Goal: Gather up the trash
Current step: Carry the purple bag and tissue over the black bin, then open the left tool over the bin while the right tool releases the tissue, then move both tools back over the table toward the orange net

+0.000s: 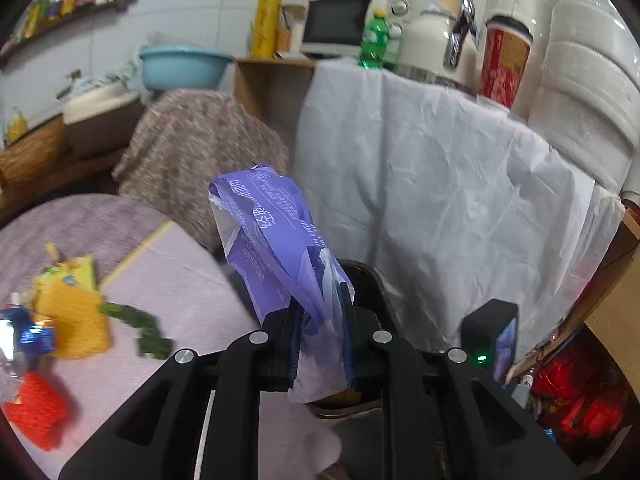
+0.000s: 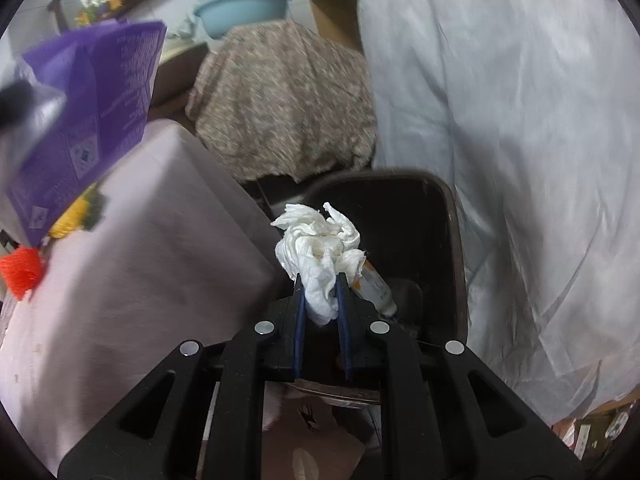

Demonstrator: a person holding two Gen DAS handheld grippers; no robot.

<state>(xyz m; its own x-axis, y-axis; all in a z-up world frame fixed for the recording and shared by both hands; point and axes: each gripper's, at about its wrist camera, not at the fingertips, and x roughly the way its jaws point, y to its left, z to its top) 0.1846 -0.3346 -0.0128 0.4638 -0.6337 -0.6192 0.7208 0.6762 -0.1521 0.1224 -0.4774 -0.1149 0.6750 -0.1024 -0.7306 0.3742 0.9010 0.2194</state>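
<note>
Crinkled purple wrapper (image 1: 276, 240), crumpled white tissue (image 2: 320, 248)

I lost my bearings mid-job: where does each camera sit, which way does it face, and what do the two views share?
Left wrist: sits on the left gripper, looking along its fingers, angled down, past the held purple wrapper toward a white sheet; only gripper parts show.
Right wrist: sits on the right gripper, angled down at the dark bin, holding a crumpled tissue; only gripper parts show.
Shared: purple wrapper, blue basin, white sheet.
</note>
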